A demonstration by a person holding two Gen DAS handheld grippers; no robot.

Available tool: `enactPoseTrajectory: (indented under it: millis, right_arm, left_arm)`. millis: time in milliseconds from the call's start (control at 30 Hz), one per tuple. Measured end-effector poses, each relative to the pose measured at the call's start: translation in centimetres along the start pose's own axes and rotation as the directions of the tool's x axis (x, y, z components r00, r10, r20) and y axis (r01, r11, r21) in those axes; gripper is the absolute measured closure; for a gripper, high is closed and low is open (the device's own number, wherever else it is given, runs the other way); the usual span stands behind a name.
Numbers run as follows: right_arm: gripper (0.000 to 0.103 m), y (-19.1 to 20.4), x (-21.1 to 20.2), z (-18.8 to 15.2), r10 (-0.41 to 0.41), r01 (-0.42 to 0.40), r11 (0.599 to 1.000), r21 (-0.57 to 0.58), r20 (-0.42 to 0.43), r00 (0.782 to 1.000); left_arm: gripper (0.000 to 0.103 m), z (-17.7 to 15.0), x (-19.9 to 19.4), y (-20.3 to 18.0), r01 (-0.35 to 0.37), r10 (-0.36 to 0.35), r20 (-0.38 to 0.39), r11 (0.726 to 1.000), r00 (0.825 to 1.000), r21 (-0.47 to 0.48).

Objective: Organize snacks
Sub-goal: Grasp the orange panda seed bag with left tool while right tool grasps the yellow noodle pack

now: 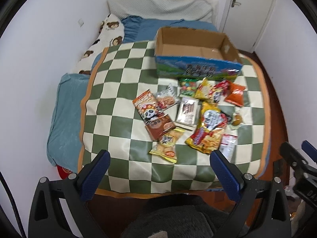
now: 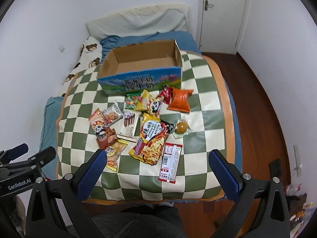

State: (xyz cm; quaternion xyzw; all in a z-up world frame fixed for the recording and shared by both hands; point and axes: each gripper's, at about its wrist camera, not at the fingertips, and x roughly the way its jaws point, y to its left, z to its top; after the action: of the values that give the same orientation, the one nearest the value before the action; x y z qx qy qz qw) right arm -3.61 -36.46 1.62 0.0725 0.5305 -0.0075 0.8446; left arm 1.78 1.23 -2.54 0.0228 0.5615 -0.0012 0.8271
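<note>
A checked mat (image 2: 210, 103) covers the bed, and on its far half sits an open cardboard box (image 2: 142, 63) with nothing visible inside. Just in front of it the snacks (image 2: 150, 130) lie scattered and partly overlapping, none boxed yet. A sensible start is a packet at the near edge, such as the yellow noodle bag (image 2: 152, 142) or the red-and-white wrapper (image 2: 169, 162), pinched by one free edge so its neighbours stay put. The left gripper (image 1: 159, 162) and right gripper (image 2: 156, 162) hover above the near edge, fingers spread wide, holding nothing.
</note>
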Motion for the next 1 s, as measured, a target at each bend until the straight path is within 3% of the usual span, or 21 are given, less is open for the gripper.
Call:
enactPoseTrajectory:
  millis: [167,333,533,667,767,900,1000]
  right_arm:
    - [0.000,-1.2,6.6,-0.3,0.028,-0.020,0.997,0.077,-0.103,0.994]
    - [0.000,-1.1,14.5,0.0,0.039,-0.019,0.992,0.123,-0.162,0.986]
    - [0.000,0.5,23.8,0.8,0.044,-0.009,0.991,0.136,-0.256,0.966]
    - [0.000,1.3,27.9,1.4,0.041,0.000,0.990,0.140,-0.288,0.957]
    - [0.000,1.8,30.0,1.8,0.035,0.011,0.989,0.147,-0.302,0.953]
    - [0.000,2.6,32.2,2.0,0.012,0.043,0.986,0.160,-0.325,0.946]
    - [0.000,3.4,33.6,2.2,-0.022,0.083,0.982,0.168,-0.337,0.941]
  left_arm:
    - [0.000,0.9,5.8,0.5,-0.069,0.072,-0.073,0.997,0.995,0.041]
    - [0.000,2.0,11.7,1.1,-0.083,0.093,-0.167,0.995,0.982,0.063]
    - [0.000,3.6,17.2,0.1,-0.156,0.181,-0.174,0.977,0.968,0.146]
    - [0.000,4.9,20.4,1.1,-0.153,0.176,-0.236,0.982,0.956,0.115]
    - [0.000,6.1,22.5,2.7,-0.137,0.142,-0.281,0.990,0.949,0.039]
    - [0.000,8.0,25.5,5.1,-0.075,0.045,-0.328,0.994,0.943,-0.080]
    - [0.000,9.4,28.4,6.8,-0.008,-0.053,-0.374,0.987,0.926,-0.160]
